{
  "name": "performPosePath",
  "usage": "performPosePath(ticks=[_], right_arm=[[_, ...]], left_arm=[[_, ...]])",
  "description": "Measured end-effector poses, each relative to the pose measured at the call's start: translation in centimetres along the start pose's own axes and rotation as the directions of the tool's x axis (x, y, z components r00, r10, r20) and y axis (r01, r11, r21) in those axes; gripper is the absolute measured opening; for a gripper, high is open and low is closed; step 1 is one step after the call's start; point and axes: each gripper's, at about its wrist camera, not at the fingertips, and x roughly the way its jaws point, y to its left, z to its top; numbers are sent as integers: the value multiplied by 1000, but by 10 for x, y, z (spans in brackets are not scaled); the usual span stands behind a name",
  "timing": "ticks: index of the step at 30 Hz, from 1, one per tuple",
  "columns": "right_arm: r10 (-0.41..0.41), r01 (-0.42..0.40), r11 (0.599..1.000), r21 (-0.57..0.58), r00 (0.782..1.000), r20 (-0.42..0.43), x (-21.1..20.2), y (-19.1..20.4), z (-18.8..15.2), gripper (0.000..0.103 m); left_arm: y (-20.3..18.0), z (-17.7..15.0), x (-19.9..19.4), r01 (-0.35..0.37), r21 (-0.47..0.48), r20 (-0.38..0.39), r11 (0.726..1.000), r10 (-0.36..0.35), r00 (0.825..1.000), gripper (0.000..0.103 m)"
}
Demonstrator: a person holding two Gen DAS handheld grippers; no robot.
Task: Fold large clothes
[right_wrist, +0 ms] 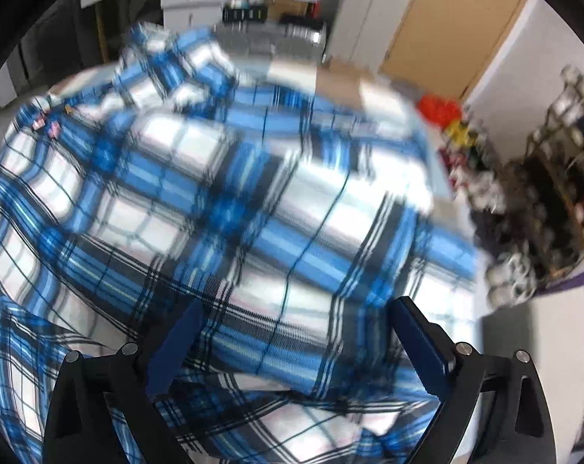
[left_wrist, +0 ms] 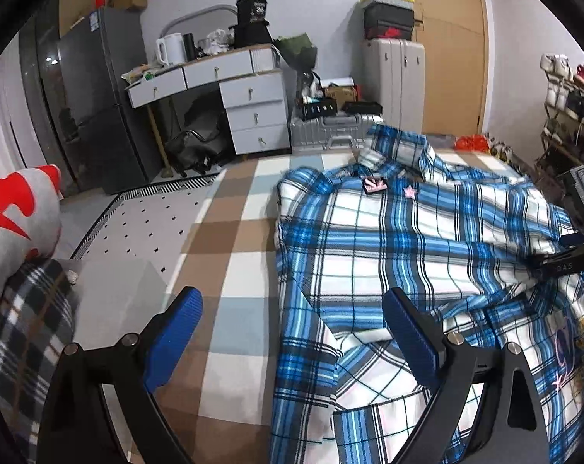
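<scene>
Left tool point(left_wrist: 292, 332) spread wide above plaid shirt point(left_wrist: 408, 232) edge, right tool point(right_wrist: 292, 344) released, low over shirt

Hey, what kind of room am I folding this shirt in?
Most likely a bedroom in a home. The plaid shirt lies on a checkered bed cover, with a drawer desk, a suitcase and a shoe rack along the walls.

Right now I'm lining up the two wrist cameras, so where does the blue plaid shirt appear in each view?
Left wrist: the blue plaid shirt fills the right half, spread on the checked bedcover, collar away from the camera.
Right wrist: the shirt fills the left and centre, blurred, between the open fingers.
Shared landmark: the silver suitcase beyond the collar.
</scene>
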Motion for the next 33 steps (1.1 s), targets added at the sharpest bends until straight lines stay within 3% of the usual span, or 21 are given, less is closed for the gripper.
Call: performPosePath(ticks=[5,11,14,16,18,21,23,26,30,31,32,33], right_arm=[[72,-71,997,26,997,-21,3,-12,2,103],[214,-218,973,74,975,68,-52,-37,30,103],[242,-256,959,122,963,117,-78,-49,58,103],[285,-310,932,186,947,149,-87,-60,71,103],[339,-373,906,200,923,182,-85,-62,74,103],[301,-319,944,90,938,170,-78,-48,73,103],[310,-326,942,75,936,168,-73,-48,63,103],[340,-354,933,60,926,166,-59,-56,53,103],[361,-369,928,47,924,127,-36,-58,43,103],[369,-375,926,34,922,116,-29,-56,42,103],[373,-378,926,23,921,112,-27,-54,41,103],[374,-378,926,17,921,108,-26,-53,40,103]], left_arm=[[-11,7,0,23,40,-9,999,-23,1000,92],[-13,77,1,150,-69,-30,986,-153,988,92],[-36,131,30,234,-140,-107,962,-250,962,92],[-66,170,75,288,-166,-238,943,-322,916,92],[-89,192,116,243,-171,-327,955,-288,900,92],[-112,213,169,137,-157,-386,978,-188,903,92],[-119,224,191,140,-172,-381,975,-197,903,92],[-131,235,218,175,-174,-326,969,-224,918,92],[-137,228,254,151,-160,-398,975,-204,895,91],[-137,220,264,161,-187,-434,969,-229,872,77],[-135,217,267,164,-196,-467,967,-239,851,36],[-135,209,276,168,-201,-529,965,-251,811,16]])
